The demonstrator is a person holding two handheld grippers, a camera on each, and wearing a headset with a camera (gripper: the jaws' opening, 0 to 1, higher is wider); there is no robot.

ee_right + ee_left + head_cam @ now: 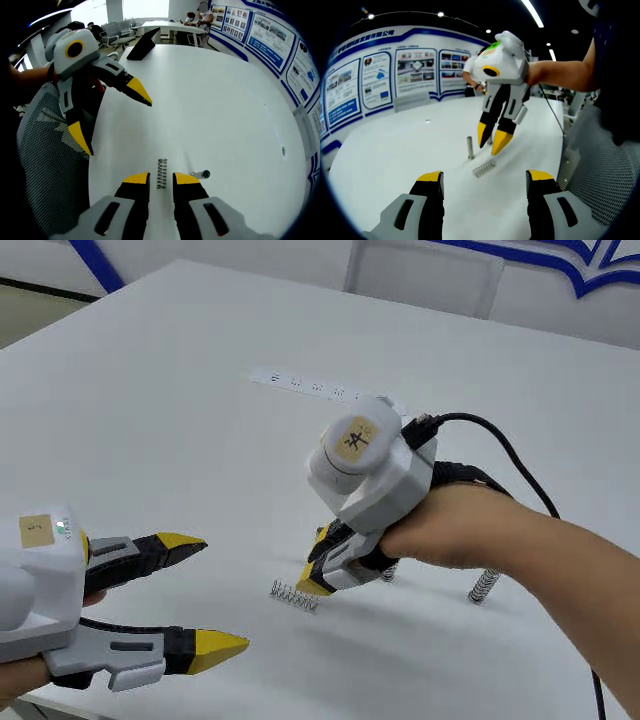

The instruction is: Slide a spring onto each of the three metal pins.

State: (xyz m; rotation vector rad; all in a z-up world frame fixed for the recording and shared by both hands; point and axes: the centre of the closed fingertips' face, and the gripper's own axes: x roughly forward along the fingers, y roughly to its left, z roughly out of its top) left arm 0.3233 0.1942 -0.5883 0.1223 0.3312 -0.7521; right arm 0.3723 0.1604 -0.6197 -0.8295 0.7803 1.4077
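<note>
Right gripper (312,583) narrowly parted over spring (293,594) (empty), left gripper (222,592) wide apart

Grippers: two, left gripper (225,593) and right gripper (315,570). Springs: two seen for sure, flat spring (293,595) on desk (150,420), leaning spring (484,585) nearer right edge. Small thing (388,572) behind right gripper: one, half hidden, kind cannot tell. Pins: one pin (470,148) standing clear. White strip (310,385) toward far edge: one. Desk: one.
</note>
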